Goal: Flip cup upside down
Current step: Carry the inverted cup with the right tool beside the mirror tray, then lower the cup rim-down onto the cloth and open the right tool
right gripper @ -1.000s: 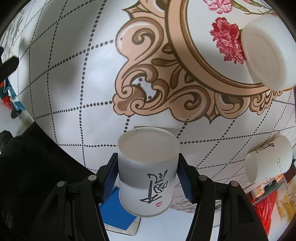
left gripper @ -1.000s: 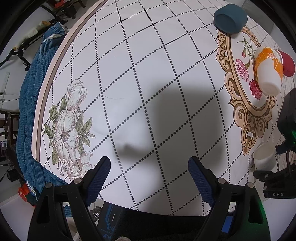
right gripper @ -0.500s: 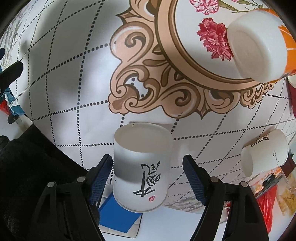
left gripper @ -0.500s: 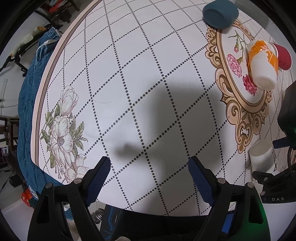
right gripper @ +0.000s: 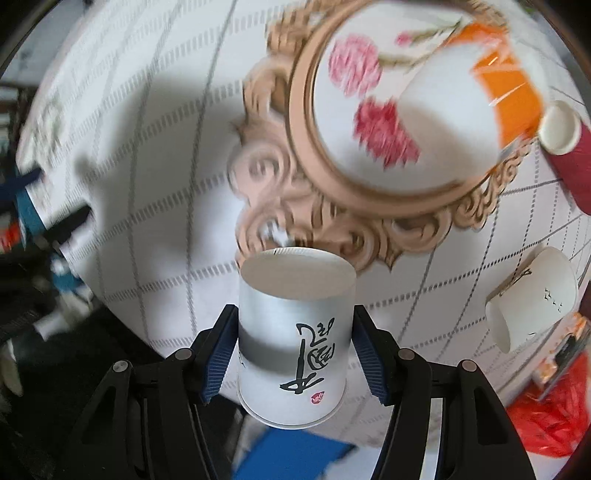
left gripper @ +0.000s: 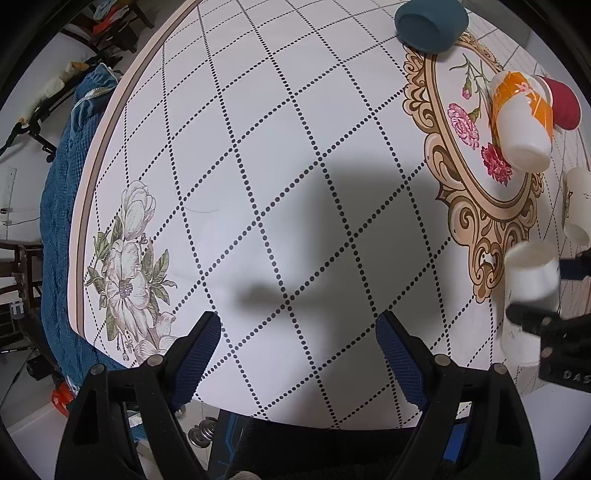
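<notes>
Left wrist view: left tool (left gripper: 297,341) hangs over the bench (left gripper: 258,147), fingers spread wide with nothing between them, only shadow on the cloth below. Far right, the cup (left gripper: 532,291) shows between the dark parts of the right tool (left gripper: 554,291), well apart from the left tool. Beyond lie an orange-banded cup (left gripper: 522,122) on its side, a red cup (left gripper: 561,103), a teal bowl (left gripper: 430,24) and another white cup (left gripper: 578,205).

Right wrist view: background smeared with motion blur. Cup sits straight ahead between the blue pads (right gripper: 219,358), flat closed base (right gripper: 295,273) pointing away from the camera toward the bench, rim nearest the camera. Long axis runs along the fingers. Left pad looks in contact; a thin gap may show at the right pad, so a light grasp on the cup at best, cannot say firmly. Cup appears off the bench, near its front edge.

Judgement: right hand is the working one; the turn depends on rolling that wrist so the rim faces down.
</notes>
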A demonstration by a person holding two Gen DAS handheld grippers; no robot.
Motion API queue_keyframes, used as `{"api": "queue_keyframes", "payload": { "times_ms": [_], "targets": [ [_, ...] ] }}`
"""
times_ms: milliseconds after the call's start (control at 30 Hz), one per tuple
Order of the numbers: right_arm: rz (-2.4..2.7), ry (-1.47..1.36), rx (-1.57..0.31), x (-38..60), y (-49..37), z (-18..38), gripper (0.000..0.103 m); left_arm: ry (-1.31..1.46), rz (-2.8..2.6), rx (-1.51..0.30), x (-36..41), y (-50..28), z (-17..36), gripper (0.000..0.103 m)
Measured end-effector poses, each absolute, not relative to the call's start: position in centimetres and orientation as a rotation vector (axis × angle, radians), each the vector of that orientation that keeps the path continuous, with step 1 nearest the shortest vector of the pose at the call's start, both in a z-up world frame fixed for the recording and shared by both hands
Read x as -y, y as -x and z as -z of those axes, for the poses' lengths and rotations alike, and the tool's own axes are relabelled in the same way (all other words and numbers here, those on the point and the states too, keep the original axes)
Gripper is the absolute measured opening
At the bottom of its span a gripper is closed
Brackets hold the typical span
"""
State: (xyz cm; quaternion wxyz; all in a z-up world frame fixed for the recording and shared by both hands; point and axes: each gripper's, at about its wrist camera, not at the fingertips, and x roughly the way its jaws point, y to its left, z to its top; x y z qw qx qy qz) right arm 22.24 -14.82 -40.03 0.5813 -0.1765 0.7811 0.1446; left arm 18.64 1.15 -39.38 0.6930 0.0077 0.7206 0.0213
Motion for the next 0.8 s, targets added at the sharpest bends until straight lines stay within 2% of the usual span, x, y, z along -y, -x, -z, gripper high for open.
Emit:
{"api": "queue_keyframes", "payload": {
  "times_ms": [200,467,600,800],
  "targets": [
    [-0.301,0.203,-1.524,15.1,-22.8,36.7,0.063,-0.011,-0.066,-1.620,-1.7,-19.2,39.1,0.086],
    [-0.262,0.133,-1.177,13.7,-21.7,35.8,0.063,-0.024,-0.073,-1.634,-2.4,-20.0,39.4,0.086],
    [-0.262,0.146,-1.107,13.4,-19.6,36.7,0.063,-0.036,-0.069,-1.634,-1.7,-20.1,39.5,0.086],
    [-0.270,0.159,-1.125,13.9,-17.4,37.4,0.064,-0.047,-0.071,-1.636,-0.9,-19.9,39.5,0.086]
  ]
}}
